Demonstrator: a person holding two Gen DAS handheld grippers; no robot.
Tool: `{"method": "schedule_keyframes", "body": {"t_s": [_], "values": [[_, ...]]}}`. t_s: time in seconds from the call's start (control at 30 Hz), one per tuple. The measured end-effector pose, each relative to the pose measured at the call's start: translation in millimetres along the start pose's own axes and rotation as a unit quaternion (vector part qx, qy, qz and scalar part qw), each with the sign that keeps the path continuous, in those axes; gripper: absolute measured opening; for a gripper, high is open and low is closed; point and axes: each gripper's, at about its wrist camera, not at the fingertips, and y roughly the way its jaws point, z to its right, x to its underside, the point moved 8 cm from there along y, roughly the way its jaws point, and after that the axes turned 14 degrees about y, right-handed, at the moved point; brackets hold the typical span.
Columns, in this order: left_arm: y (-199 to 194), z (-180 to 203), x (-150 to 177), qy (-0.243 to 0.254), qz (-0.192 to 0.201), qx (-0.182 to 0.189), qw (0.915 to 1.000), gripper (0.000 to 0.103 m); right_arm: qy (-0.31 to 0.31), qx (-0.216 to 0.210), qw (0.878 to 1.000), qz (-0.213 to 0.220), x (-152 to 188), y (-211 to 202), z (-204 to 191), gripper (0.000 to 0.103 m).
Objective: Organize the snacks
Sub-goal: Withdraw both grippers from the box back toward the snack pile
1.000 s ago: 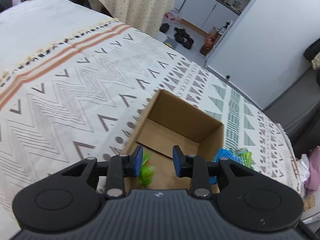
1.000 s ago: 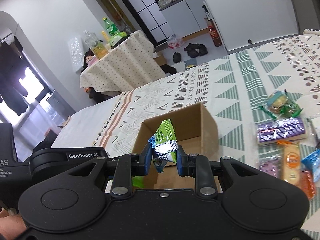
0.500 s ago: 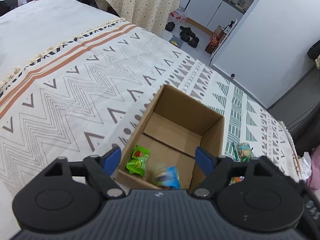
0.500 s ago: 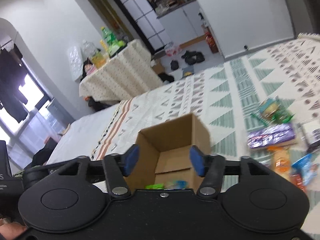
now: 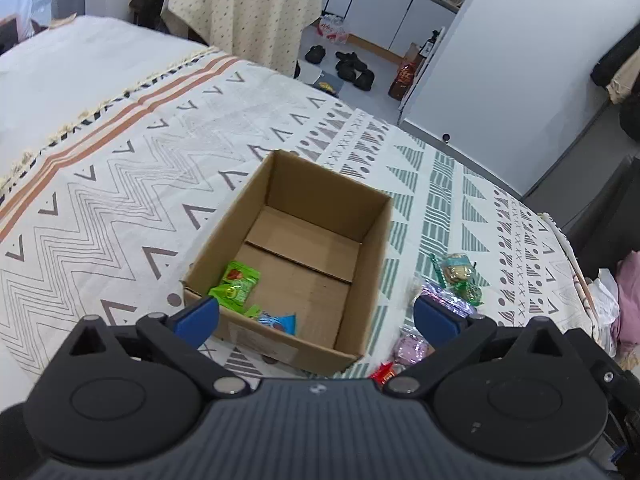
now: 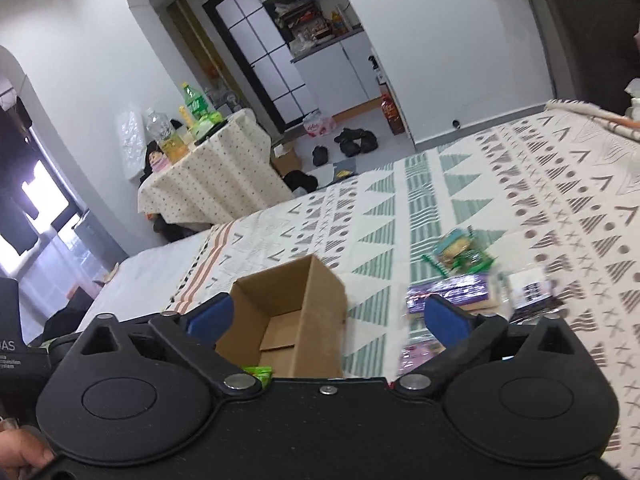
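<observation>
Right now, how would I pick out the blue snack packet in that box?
Find the open cardboard box on the patterned bedspread. On its floor, against the wall nearest the camera, lies the blue packet. Its neighbour, the green packet, sits beside it toward the left corner; it is the only blue one in the box.

Little lettering can be read. In the right wrist view, the white letters "AS" are seen on the black device [image 6: 10,354] at the left edge, cut off by the frame, with smaller, illegible lines beneath. The print on the snack wrappers [image 6: 448,294] is blurred beyond reading.
</observation>
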Motion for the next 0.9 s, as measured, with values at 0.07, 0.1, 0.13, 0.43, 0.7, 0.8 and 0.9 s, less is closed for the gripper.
{"method": "schedule_keyframes", "body": {"t_s": [0.07,0.1,0.13,0.43,0.7,0.8,0.9], "values": [[-3,9,3,0.008,0.002,-0.002,1.0000,0.103,0.002,0.006,1.000,0.002,-3,-7,8,0.103],[-5,13,5,0.012,0.002,-0.002,0.9999,0.103,0.002,0.009,1.000,0.004,-5,-10,13,0.103],[-6,17,7,0.016,0.002,-0.003,0.9999,0.103,0.004,0.011,1.000,0.006,-7,-14,17,0.103],[-9,48,23,0.025,0.003,-0.008,0.9997,0.103,-0.005,0.048,0.998,0.028,-16,-38,57,0.103],[-6,79,36,0.018,-0.009,-0.006,0.9998,0.103,0.020,0.057,0.998,0.015,-18,-58,94,0.103],[-3,91,42,0.021,-0.025,-0.007,0.9994,0.103,0.022,0.052,0.998,0.007,-18,-66,103,0.103],[3,102,52,0.022,-0.044,-0.006,0.9988,0.103,0.033,0.045,0.998,-0.009,-18,-70,114,0.103]]}}
